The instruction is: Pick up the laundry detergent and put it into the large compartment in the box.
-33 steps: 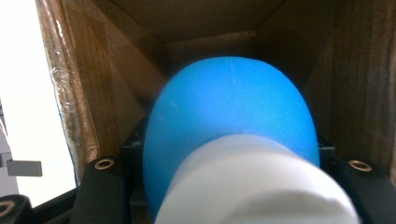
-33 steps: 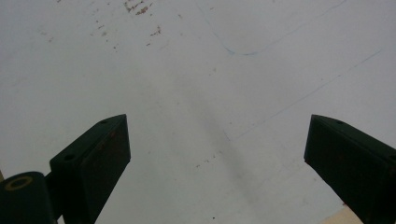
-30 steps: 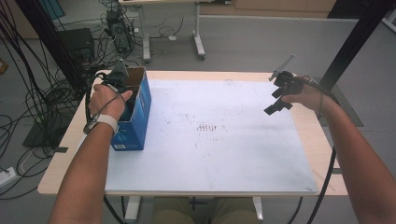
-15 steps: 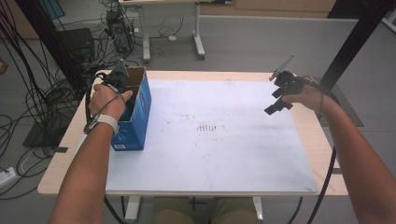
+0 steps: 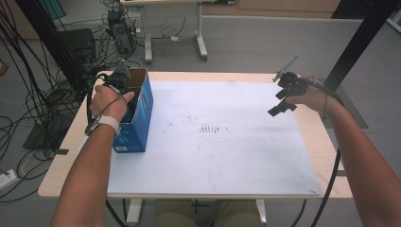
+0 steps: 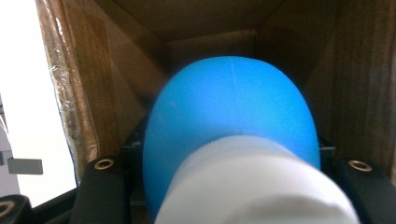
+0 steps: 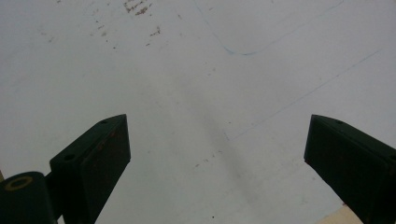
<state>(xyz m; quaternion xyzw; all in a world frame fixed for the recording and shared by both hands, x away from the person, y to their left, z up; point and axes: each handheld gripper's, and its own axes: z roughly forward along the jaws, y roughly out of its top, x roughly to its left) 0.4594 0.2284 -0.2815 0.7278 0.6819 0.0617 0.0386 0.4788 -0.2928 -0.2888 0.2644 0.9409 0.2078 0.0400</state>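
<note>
A blue cardboard box [image 5: 140,124] stands with its top open at the left edge of the white mat [image 5: 222,161]. My left gripper [image 5: 121,79] reaches down into the box's opening. In the left gripper view its black jaws are shut on a rounded blue object with a white part [image 6: 231,102], with the box's brown inner walls [image 6: 88,93] around it. My right gripper [image 5: 283,101] hangs above the mat's far right part. Its jaws [image 7: 217,154] stand wide open with nothing between them, over bare mat.
The mat covers most of a wooden table [image 5: 59,170], and faint brown marks [image 5: 208,128] dot its middle. Cables [image 5: 33,109] lie on the floor at the left. Another table's legs [image 5: 201,45] stand behind, and a black post [image 5: 354,47] rises at the right.
</note>
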